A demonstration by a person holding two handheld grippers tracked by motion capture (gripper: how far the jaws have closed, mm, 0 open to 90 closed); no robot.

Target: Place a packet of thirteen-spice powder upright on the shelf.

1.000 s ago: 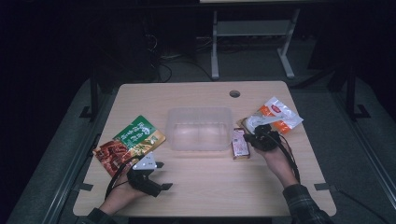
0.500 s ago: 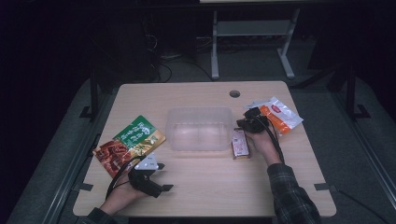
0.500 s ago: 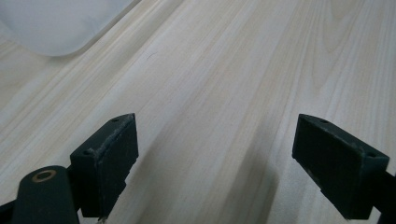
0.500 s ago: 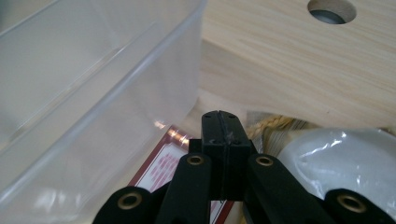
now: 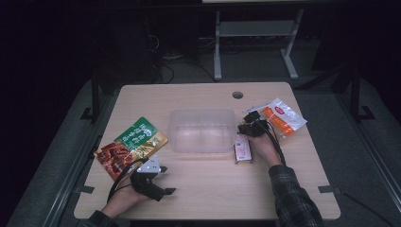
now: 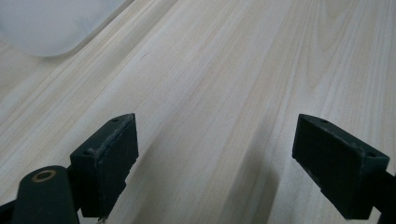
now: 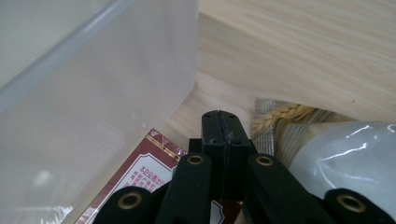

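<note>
Tabletop (image 5: pixel 203 189): one, light wood, carrying everything.
Clear plastic container (image 5: pixel 202 131): one, at the middle, nothing visible inside.
Snack pouches: three in all — a green-and-red pouch (image 5: pixel 131 146) left of the container, an orange-and-white pouch (image 5: pixel 280 117) to its right, and a small red-and-white packet (image 5: pixel 243 149) just beside its right wall.
Right gripper (image 5: pixel 249 119): clenched on nothing, above the small packet, close to the container's wall.
Left gripper (image 6: pixel 215 154): released, low over bare tabletop.
</note>
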